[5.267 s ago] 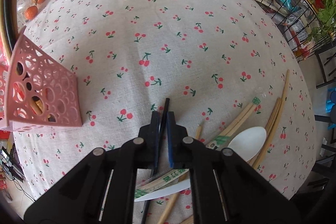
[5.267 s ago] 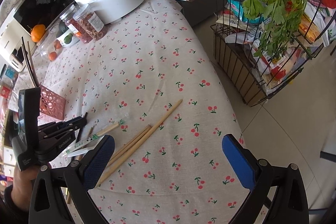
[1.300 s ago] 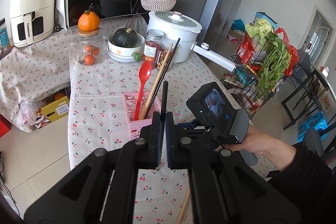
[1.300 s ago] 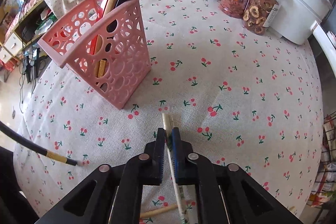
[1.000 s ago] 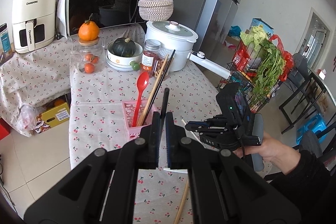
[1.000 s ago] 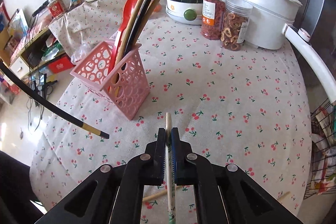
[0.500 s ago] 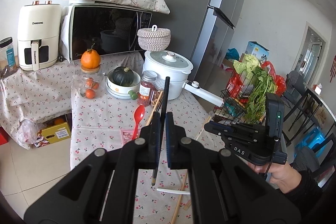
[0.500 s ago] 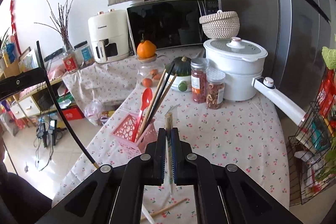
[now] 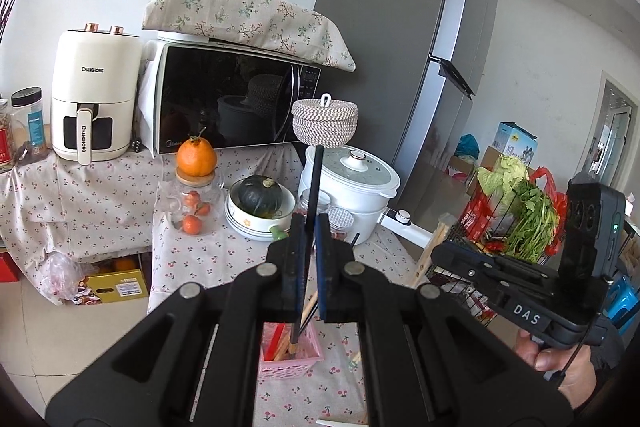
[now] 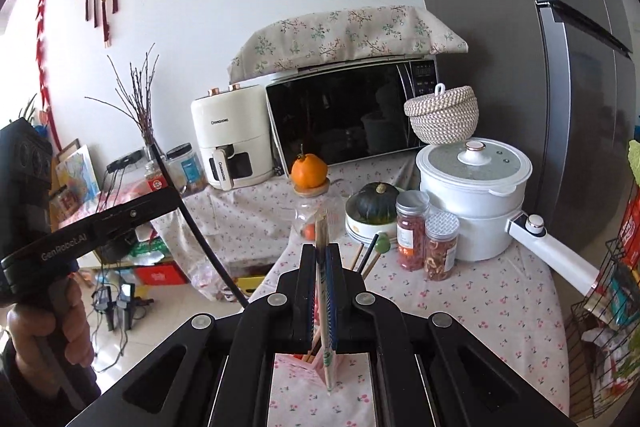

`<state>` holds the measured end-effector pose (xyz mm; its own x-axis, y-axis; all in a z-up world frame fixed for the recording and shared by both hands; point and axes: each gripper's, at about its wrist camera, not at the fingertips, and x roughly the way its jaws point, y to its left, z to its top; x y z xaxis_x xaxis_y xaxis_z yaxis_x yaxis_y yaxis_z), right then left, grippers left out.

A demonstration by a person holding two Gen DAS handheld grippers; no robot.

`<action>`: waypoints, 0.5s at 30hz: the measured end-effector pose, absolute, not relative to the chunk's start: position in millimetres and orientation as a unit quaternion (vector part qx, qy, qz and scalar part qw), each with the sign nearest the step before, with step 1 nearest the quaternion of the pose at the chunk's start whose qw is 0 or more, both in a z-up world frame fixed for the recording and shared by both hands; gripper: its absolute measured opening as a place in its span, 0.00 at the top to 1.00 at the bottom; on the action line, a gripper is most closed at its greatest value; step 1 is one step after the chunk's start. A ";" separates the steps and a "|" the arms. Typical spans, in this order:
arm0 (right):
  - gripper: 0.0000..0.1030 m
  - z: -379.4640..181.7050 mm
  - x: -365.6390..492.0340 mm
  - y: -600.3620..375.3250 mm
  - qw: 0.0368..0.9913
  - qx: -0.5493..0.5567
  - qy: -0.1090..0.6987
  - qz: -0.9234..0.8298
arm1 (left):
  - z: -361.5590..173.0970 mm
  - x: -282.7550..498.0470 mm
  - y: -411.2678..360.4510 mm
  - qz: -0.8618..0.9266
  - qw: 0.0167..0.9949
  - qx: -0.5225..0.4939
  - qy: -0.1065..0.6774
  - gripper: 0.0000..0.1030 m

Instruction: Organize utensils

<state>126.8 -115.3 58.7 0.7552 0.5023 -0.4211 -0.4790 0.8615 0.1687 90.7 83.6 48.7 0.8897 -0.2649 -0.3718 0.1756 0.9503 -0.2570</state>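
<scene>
My left gripper is shut on a black chopstick held upright, its lower tip just above the pink perforated utensil basket on the cherry-print table. The basket holds several chopsticks and a red spoon. My right gripper is shut on a paper-wrapped pair of wooden chopsticks, also upright, its lower end hanging beside the basket. The left gripper with its black chopstick shows in the right wrist view. The right gripper shows in the left wrist view.
On the table's far side stand a white pot with a long handle, two jars, a bowl with a dark squash and a jar topped by an orange. A wire rack with greens stands right. A white spoon tip lies on the cloth.
Both grippers have risen and tilted up from the table, each carrying its chopsticks. The left one's black chopstick now hangs over the pink basket; the right one's wrapped pair hangs close beside it.
</scene>
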 end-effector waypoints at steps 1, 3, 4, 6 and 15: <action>0.95 59.4 126.0 -113.6 0.936 0.025 0.231 0.264 | 45.7 93.9 82.5 -0.111 0.967 -0.103 0.207 0.94; 0.95 59.9 124.7 -111.8 0.936 0.027 0.229 0.266 | 39.4 101.7 81.0 -0.103 0.968 -0.095 0.209 0.94; 0.95 60.3 124.4 -111.1 0.936 0.029 0.227 0.268 | 36.1 105.6 79.5 -0.101 0.969 -0.089 0.209 0.94; 0.95 61.9 123.6 -110.1 0.937 0.034 0.223 0.268 | 29.0 114.1 75.5 -0.102 0.970 -0.076 0.208 0.94; 0.95 65.4 127.7 -106.5 0.939 0.057 0.209 0.266 | 6.6 130.1 73.3 -0.118 0.958 -0.099 0.242 0.37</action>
<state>127.7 -106.5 65.4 0.7706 0.5241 -0.3625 -0.4766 0.8516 0.2181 130.1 73.3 6.6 0.8556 -0.2735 -0.4395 0.1776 0.9526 -0.2471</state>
